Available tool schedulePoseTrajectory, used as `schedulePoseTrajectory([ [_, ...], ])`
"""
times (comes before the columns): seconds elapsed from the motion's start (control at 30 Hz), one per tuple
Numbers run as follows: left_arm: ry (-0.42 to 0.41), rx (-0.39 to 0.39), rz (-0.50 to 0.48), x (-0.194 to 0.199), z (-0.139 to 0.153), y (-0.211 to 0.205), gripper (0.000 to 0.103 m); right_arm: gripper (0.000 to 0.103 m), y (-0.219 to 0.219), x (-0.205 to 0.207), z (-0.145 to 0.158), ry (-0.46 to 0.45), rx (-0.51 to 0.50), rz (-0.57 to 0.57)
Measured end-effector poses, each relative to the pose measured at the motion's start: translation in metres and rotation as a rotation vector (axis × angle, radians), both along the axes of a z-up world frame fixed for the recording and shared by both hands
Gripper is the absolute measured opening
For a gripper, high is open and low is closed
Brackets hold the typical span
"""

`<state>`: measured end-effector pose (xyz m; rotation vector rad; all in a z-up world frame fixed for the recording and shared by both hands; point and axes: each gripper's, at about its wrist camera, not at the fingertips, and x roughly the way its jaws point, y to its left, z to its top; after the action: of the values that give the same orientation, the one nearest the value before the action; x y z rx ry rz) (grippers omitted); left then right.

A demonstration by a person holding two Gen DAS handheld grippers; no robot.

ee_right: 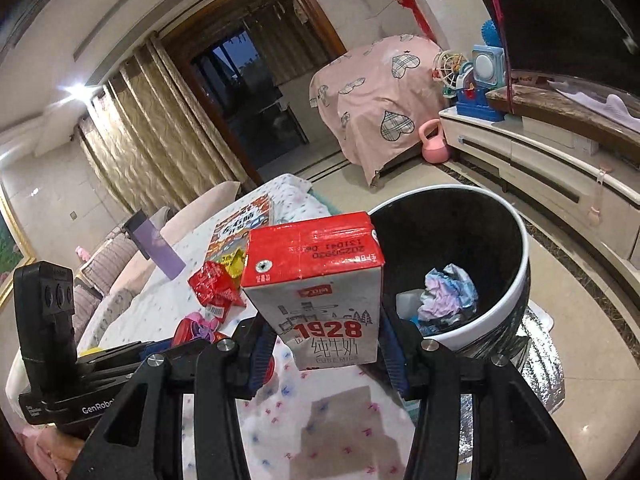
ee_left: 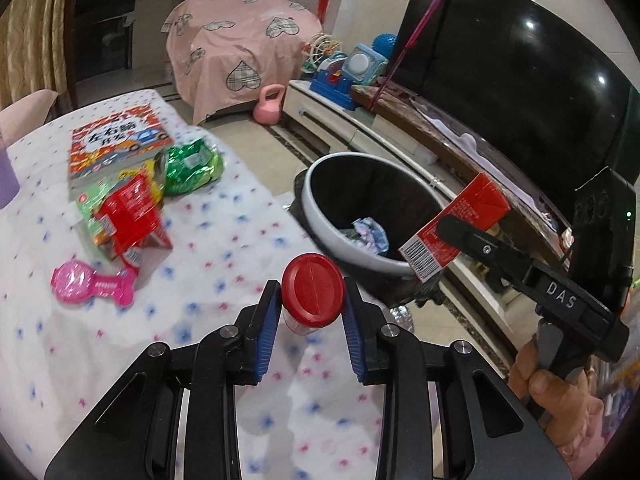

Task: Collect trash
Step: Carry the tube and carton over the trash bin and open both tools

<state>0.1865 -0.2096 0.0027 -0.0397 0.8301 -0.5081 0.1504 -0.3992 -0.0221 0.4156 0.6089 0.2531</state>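
My left gripper (ee_left: 312, 294) is shut on a small clear jar with a red lid (ee_left: 313, 289); both blue pads press its sides, above the white dotted tablecloth (ee_left: 200, 320). My right gripper (ee_right: 325, 322) is shut on a red and white milk carton (ee_right: 320, 280). In the left wrist view that carton (ee_left: 460, 220) hangs at the rim of the trash bin (ee_left: 316, 204). The bin (ee_right: 524, 280) is white outside and black inside, stands on the floor beside the table, and holds crumpled paper (ee_right: 448, 292).
A picture book (ee_left: 116, 140), a green snack bag (ee_left: 192, 166), a crushed red carton (ee_left: 132, 216) and a pink plastic piece (ee_left: 92, 282) lie on the table. A TV (ee_left: 500, 60) on a low cabinet (ee_left: 360, 128) stands beyond the bin. A pink kettlebell (ee_left: 270, 106) sits on the floor.
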Motion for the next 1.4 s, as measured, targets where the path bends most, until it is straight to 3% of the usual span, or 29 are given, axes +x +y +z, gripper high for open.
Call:
schedulePoseTrajectory([
  [0.37,-0.052,-0.014,-0.053,0.017,0.022,-0.036,0.029,0.048,-0.027,0.007,0.005,-0.002,-0.004,-0.058],
  [0.67,-0.067,-0.008,-0.067,0.042,0.028,-0.064,0.029,0.048,-0.049,0.027,-0.004,0.054,-0.025,-0.088],
  [1.4,0.024,0.049,-0.096,0.081,-0.011,-0.099,0.029,0.048,-0.068,0.064,-0.021,0.162,-0.068,-0.088],
])
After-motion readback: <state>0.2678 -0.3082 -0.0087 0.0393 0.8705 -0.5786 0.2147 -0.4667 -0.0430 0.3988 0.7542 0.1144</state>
